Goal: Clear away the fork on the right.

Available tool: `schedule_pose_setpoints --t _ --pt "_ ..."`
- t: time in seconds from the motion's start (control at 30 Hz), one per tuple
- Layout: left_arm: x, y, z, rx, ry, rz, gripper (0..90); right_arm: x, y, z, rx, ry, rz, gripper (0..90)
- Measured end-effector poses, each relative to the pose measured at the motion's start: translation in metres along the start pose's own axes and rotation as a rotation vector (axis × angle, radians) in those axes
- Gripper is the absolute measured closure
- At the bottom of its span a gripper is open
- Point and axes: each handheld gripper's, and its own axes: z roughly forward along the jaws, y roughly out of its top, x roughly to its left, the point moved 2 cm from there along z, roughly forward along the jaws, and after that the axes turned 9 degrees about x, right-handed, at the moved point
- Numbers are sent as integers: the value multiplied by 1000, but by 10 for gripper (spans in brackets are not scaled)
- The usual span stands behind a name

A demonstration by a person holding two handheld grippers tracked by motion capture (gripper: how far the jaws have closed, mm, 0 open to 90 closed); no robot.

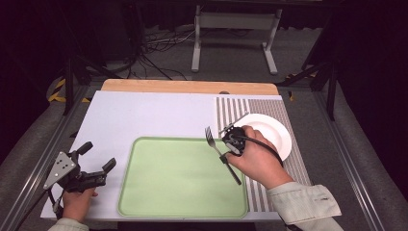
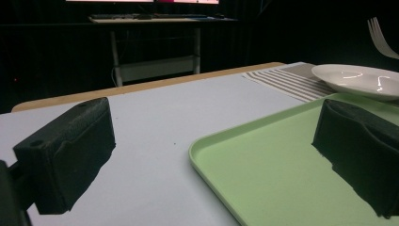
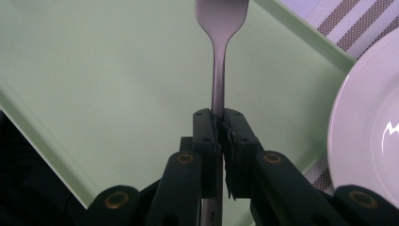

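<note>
While the right gripper held the fork over the tray, the scene read as follows.

Fork position: lifted above the right edge of the green tray, tines pointing away from the person toward the far side of the desk, handle running back under the right hand.
Fork axis: long and straight, in line with the right gripper's own reach; in the right gripper view the neck rose straight out from between the fingers.
Right fingers: closed nearly all the way, clamped on the fork's handle just below the neck.
Left fingers: spread wide, nothing between them, resting low at the near left of the desk beside the tray; one black pad sat over the white surface.
Nearer hand: the right one, already gripping; the left gripper stood well apart.
Plate: white plate, glossy, round, shallow rim, sitting on the striped placemat just right of the fork.
Judgement: a set-down beside the plate would turn on swinging the fork rightward across the tray edge.
Materials: fork dull brushed metal; tray smooth matte plastic with rounded corners and raised lip; placemat woven, grey-and-white stripes; finger pads black, rough-textured.
</note>
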Motion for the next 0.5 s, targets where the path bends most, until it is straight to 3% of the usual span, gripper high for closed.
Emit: schedule_pose_setpoints --t 0.5 --pt "0 0 0 3 -3 1 3 -1 5 29 120 21 82 851"
